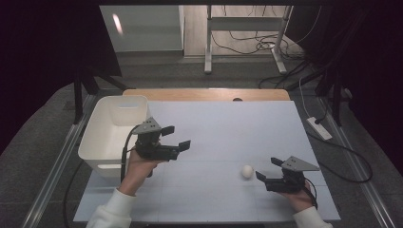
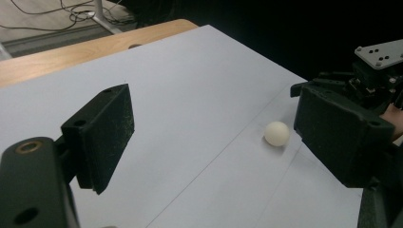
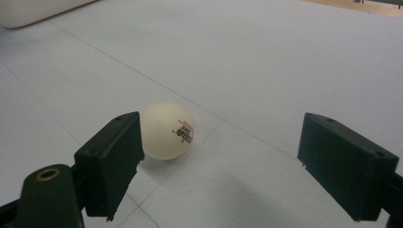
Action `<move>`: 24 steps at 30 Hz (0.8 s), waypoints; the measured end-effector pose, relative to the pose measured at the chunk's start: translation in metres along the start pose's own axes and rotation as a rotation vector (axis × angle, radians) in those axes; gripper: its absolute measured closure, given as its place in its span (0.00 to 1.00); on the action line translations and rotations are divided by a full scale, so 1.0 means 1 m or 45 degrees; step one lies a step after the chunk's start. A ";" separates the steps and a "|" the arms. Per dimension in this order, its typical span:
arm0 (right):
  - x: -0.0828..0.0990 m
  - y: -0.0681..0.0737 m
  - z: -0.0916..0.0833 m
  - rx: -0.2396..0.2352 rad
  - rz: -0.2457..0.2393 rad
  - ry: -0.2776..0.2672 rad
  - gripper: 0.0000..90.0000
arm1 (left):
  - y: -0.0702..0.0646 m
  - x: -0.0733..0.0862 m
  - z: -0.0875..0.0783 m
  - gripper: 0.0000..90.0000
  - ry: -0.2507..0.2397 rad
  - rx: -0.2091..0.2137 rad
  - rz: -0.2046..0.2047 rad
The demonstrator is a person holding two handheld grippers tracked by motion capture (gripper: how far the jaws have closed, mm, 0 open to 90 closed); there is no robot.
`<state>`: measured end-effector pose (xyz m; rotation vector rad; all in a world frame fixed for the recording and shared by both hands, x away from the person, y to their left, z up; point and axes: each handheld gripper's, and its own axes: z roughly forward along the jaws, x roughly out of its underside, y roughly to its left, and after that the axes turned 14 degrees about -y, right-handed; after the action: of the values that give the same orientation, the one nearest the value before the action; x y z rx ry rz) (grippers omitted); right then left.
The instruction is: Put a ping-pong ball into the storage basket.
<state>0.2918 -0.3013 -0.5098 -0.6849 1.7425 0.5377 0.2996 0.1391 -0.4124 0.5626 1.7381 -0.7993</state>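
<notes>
The right gripper [image 1: 264, 169] rests low on the sheet [image 1: 214, 137] near its right front corner, held in the person's right hand [image 1: 299, 197]. Its jaws stand wide apart with nothing clamped. The ball [image 1: 246, 171] lies on the sheet just ahead of them. In the right gripper view the ball [image 3: 167, 130] sits just beside the left-hand jaw, at its tip and partly behind its inner edge; whether it touches that jaw cannot be told. A broad gap of bare sheet separates it from the other jaw.

The left gripper [image 1: 176, 137] is carried above the sheet's left half by the left hand [image 1: 138, 166], jaws spread and empty. It points across the table toward the ball; in the left gripper view the ball [image 2: 277, 133] lies well beyond the jaws, close to the right-hand one in the picture, with the right gripper [image 2: 328, 90] behind it.

Between the two grippers the sheet is bare, so there is open room on all sides of the ball. The tub [image 1: 102, 137] stands at the sheet's left edge, just behind and left of the left gripper, well apart from the ball. A strip of wooden table [image 1: 204, 94] shows past the sheet's far edge. The sheet's right edge runs close by the right gripper, and its front edge lies just beneath both forearms.
</notes>
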 end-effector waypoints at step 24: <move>0.000 0.001 0.003 0.006 -0.005 0.012 0.17 | -0.011 0.015 0.009 0.15 0.046 0.040 0.034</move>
<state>0.2933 -0.2982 -0.5105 -0.6886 1.7503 0.5282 0.2926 0.1245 -0.4258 0.6235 1.7498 -0.8030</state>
